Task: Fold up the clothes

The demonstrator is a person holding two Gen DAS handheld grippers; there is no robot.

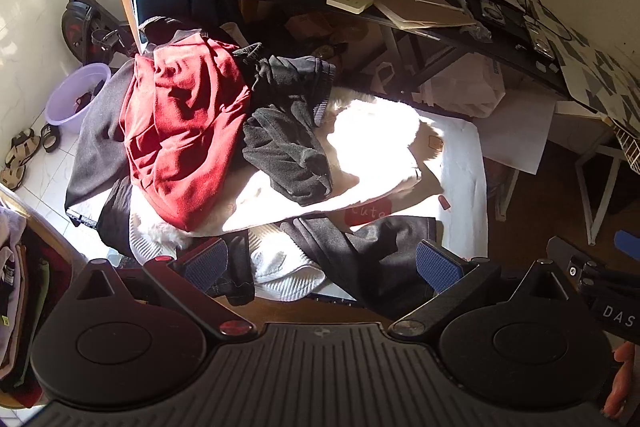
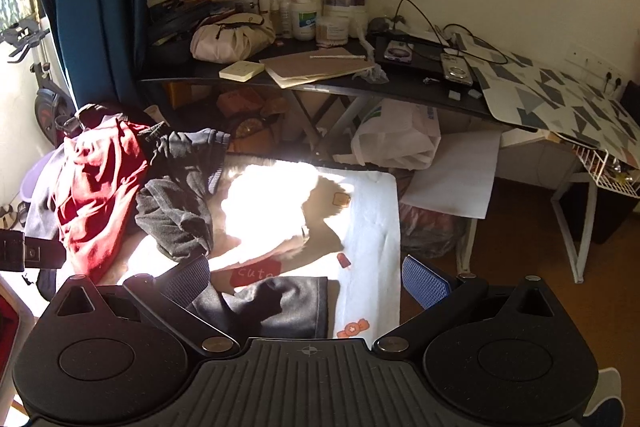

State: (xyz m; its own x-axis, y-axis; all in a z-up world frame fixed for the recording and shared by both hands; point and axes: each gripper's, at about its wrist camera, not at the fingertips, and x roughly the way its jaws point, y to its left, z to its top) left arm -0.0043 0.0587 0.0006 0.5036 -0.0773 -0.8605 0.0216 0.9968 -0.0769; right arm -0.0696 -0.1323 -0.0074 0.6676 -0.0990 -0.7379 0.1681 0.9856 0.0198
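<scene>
A heap of clothes lies on a white printed cloth (image 1: 464, 187) (image 2: 372, 227) over a low surface. A red garment (image 1: 180, 131) (image 2: 96, 195) tops the left of the heap, with a dark grey fleece piece (image 1: 288, 143) (image 2: 176, 211) beside it. A dark garment (image 1: 360, 251) (image 2: 276, 303) lies at the near edge, next to a white ribbed piece (image 1: 280, 267). My left gripper (image 1: 324, 263) hangs open just above the dark garment and the ribbed piece, holding nothing. My right gripper (image 2: 308, 285) is open over the dark garment's right end, also holding nothing.
A black desk (image 2: 320, 83) (image 1: 400, 15) crowded with bottles, a bag and notebooks stands behind the pile. A plastic bag (image 2: 396, 139) sits under it. A purple basin (image 1: 76, 95) and an exercise bike (image 1: 84, 23) stand at the left. Strong sunlight washes out the middle of the cloth.
</scene>
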